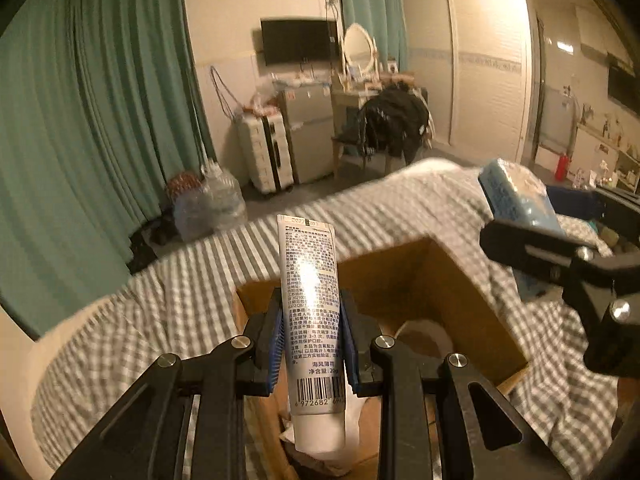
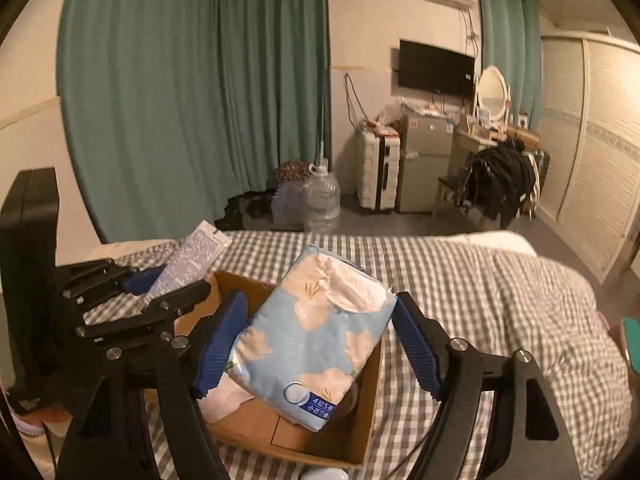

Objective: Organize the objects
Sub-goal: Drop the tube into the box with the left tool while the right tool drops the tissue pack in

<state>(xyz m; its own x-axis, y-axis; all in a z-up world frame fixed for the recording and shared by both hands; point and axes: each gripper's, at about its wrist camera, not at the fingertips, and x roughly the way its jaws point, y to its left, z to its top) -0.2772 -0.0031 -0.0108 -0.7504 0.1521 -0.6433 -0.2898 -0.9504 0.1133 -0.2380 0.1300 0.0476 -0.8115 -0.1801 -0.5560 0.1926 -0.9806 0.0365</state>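
Cardboard box (image 2: pixel 362 420), brown and open-topped, is seen on a grey-and-white checked bed cover (image 2: pixel 480 300), with both tools held above it.
A white squeeze tube printed with dark text and a barcode (image 1: pixel 310 280) is clamped upright between the narrowly set blue-padded fingers of the left gripper (image 1: pixel 311 340). A soft light-blue tissue pack with cream shapes (image 2: pixel 316 340) is gripped between the widely spread fingers of the right gripper (image 2: pixel 316 334), over the box opening.
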